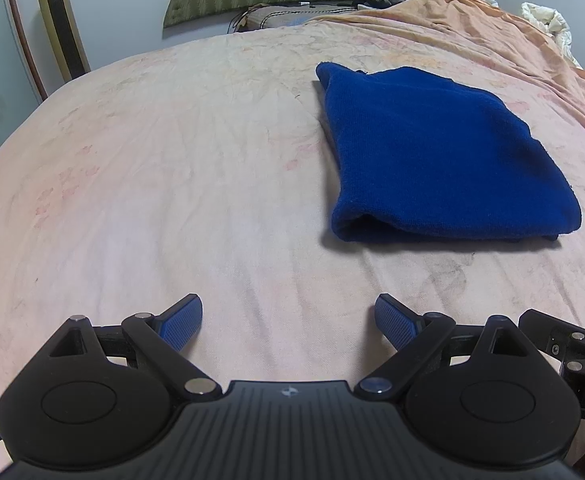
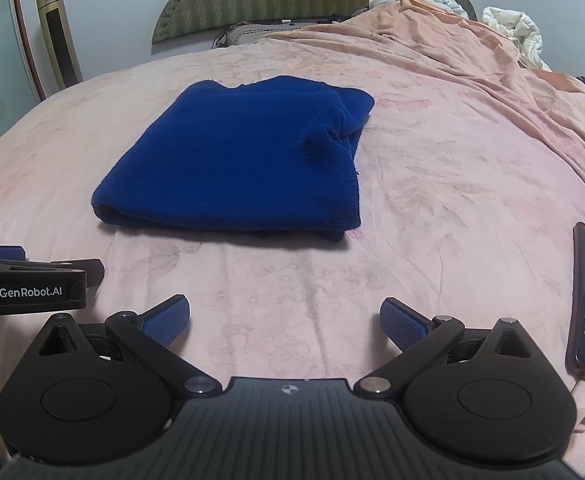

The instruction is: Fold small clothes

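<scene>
The blue garment [image 2: 244, 160] lies folded on the bed [image 1: 172, 160]; left gripper [image 1: 288, 320] and right gripper [image 2: 284, 320] hang near it, released, so folding looks done

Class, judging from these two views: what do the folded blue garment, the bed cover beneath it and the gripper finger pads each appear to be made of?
Blue garment: likely knitted or fleecy fabric, matte, fuzzy surface, soft rounded fold.
Bed cover: thin woven cloth, probably cotton, matte, fine creases, faded print.
Finger pads: probably rubber, blue, with a dotted grip texture, on black plastic-looking fingers.
</scene>
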